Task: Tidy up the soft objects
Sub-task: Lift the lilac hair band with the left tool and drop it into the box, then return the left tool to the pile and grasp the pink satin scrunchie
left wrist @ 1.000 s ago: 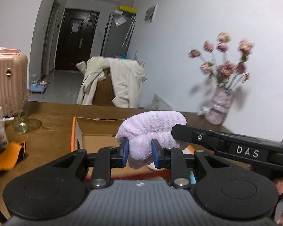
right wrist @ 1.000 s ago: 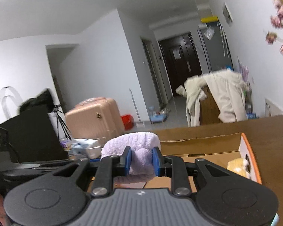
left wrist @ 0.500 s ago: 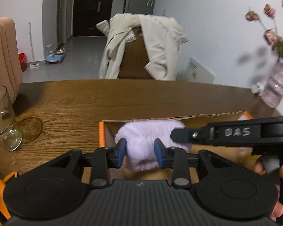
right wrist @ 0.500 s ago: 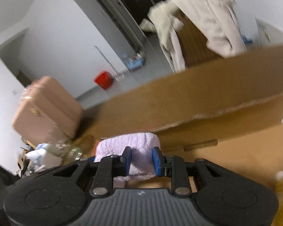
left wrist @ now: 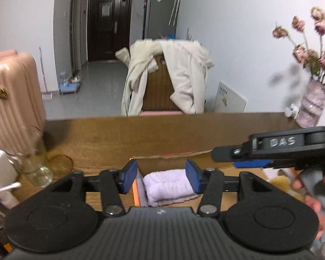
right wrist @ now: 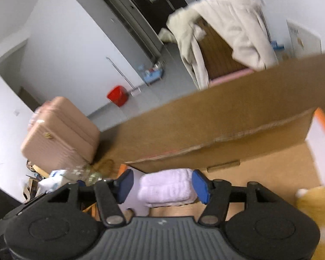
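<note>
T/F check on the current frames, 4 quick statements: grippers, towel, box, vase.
1. Both grippers are open. True: left gripper and right gripper have their jaws spread.
2. The lilac towel lies inside the cardboard box. True.
3. The towel is clamped by the left gripper. False: the jaws stand apart from it.
4. The flower vase stands inside the box. False: it stands on the table.

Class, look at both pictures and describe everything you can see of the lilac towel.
The lilac towel is soft, ribbed terry cloth, folded into a thick pad with stacked layers showing at its edge. It lies flat inside the cardboard box, in the corner against the box's orange-edged side wall. The left gripper and the right gripper each straddle it with jaws spread wide, pads apparently off the cloth.
</note>
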### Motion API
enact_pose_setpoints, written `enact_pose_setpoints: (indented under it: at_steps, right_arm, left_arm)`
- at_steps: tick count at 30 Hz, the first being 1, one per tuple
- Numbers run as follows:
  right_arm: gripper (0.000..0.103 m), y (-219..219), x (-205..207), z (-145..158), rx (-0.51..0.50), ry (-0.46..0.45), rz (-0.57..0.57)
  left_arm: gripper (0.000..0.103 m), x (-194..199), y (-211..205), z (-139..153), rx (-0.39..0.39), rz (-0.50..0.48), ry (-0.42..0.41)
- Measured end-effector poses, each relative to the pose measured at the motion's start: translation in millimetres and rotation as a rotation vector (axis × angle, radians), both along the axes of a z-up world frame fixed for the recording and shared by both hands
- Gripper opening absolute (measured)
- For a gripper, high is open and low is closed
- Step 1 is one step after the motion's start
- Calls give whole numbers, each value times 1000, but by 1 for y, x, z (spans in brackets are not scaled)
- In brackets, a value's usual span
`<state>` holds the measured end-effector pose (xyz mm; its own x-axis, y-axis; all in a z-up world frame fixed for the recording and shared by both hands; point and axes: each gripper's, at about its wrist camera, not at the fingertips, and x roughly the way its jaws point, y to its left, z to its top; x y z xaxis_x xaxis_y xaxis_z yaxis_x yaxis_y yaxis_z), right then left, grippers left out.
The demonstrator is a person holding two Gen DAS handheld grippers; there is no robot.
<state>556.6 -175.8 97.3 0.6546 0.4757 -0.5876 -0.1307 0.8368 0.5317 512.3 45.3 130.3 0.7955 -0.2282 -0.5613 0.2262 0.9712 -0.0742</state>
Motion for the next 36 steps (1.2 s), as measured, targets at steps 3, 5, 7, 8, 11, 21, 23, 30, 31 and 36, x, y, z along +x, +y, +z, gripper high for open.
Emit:
enact_pose_setpoints:
  at_steps: [3,5,7,8,11,21,23,30,31,36]
  right_arm:
    - [64,-10,-35,34,-34,-65,10]
    - [66,-17,-62,55,-63,-109,15]
    - [69,-27,-92,73,-80,-149,20]
    - [70,-31,-106,81,-88,-167,23]
    - [74,-45,-154,101,-119,-227,31]
    - [84,-82,-320,90,-209,-457,6]
    - [86,-85,-351,80,-242,-506,-16]
    - [90,-86,-438,28,-274,-583,-61]
    - [90,-86,-446,19,-273,-579,-60]
    - [91,-88,-482,-26,-271,-521,-84]
  left_arm:
    - [62,-35,0,25,14,-9,-49]
    - [64,-62,-1,40,33,-9,-82]
    - [69,-90,0,52,48,-5,-114]
    - [70,-103,0,58,48,-4,-130]
    - [75,-147,2,71,45,-1,-176]
    - [88,-305,-10,50,87,-51,-329]
    - [92,-335,-14,39,96,-39,-378]
    - [98,-415,-32,-14,13,-45,-386]
    - [98,-421,-34,-20,7,-42,-378]
    - [99,-435,-35,-48,4,6,-304]
